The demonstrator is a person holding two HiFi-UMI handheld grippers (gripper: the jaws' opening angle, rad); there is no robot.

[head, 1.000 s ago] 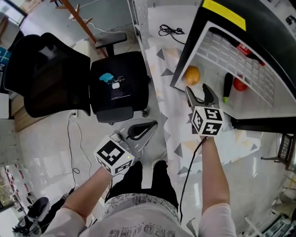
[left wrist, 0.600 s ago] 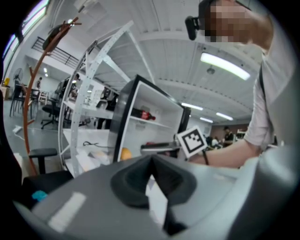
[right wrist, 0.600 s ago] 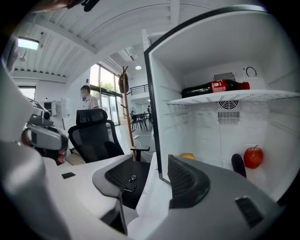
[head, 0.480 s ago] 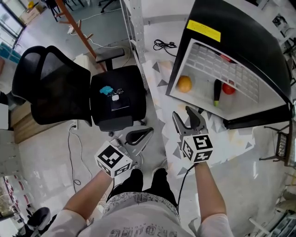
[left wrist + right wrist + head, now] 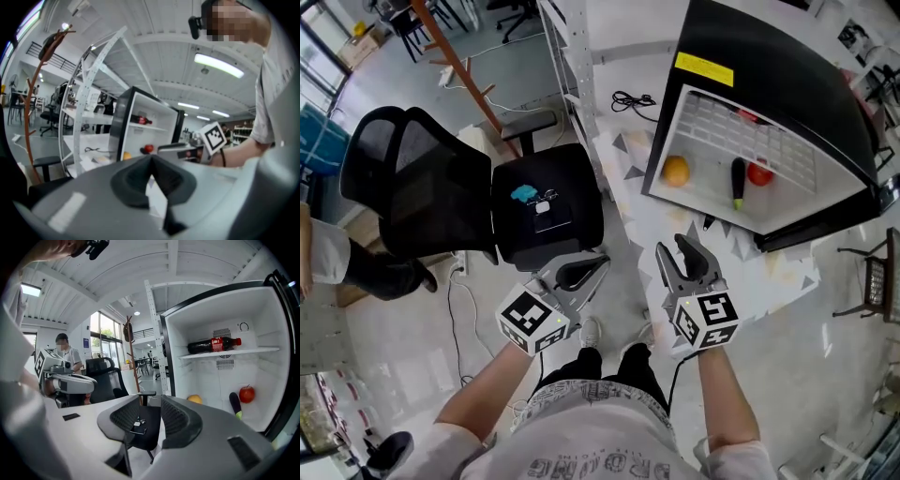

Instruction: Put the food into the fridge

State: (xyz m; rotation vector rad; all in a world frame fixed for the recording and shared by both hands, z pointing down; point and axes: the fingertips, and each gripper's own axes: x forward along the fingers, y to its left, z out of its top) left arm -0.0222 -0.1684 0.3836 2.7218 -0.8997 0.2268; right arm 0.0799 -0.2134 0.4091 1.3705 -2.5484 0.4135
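The right gripper [image 5: 678, 253] is empty. Its jaws are closing, and only the distant seat of the office chair [image 5: 546, 202] shows through the gap between them in the right gripper view. A second ago this gripper was up at the mouth of the fridge [image 5: 769, 84], jaws spread wide, right beside the orange [image 5: 676, 171]. Now it has drawn back toward the person and sits well apart from the fridge opening. The left gripper [image 5: 586, 270] hangs low beside it, its pads together at the tips with nothing between them.

The orange lies on the fridge floor near the left wall. An aubergine [image 5: 737, 182] and a red fruit [image 5: 758, 173] sit further right, and a bottle [image 5: 213, 344] lies on the shelf above. The door side is open.

Judging from the retreat and the empty jaws, the orange has been delivered and this placement is done. On the chair seat lie a teal thing [image 5: 523, 193] and some small items. I cannot tell whether any of them is food, so it is unclear whether anything remains to fetch.
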